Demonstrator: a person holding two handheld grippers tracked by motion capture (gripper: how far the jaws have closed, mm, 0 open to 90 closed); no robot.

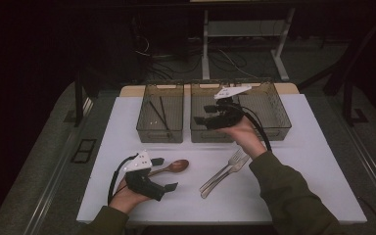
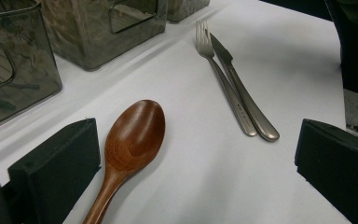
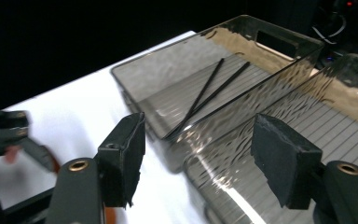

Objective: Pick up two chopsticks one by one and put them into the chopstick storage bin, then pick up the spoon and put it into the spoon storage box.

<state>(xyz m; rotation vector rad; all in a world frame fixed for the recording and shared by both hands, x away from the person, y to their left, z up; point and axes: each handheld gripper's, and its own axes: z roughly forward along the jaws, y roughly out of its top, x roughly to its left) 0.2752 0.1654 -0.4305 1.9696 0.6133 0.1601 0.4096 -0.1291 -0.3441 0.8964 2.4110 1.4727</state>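
The left gripper (image 1: 164, 174) is held low over the white desk (image 1: 293, 161), jaws spread wide, with the brown wooden spoon (image 2: 133, 140) lying between them, untouched. Beyond, the right gripper (image 3: 200, 161) is held with jaws parted and empty over the smoky transparent plastic bins (image 3: 242, 84).

Wooden spoon (image 2: 133, 140): reddish-brown, glossy, bowl facing up, flat on the white table (image 1: 284, 196); handle ran back between the open jaws of the left gripper (image 1: 161, 174). Bins (image 3: 261, 107): two smoky translucent containers, side by side at the far edge; the left one held two black chopsticks (image 3: 209, 95), crossed.
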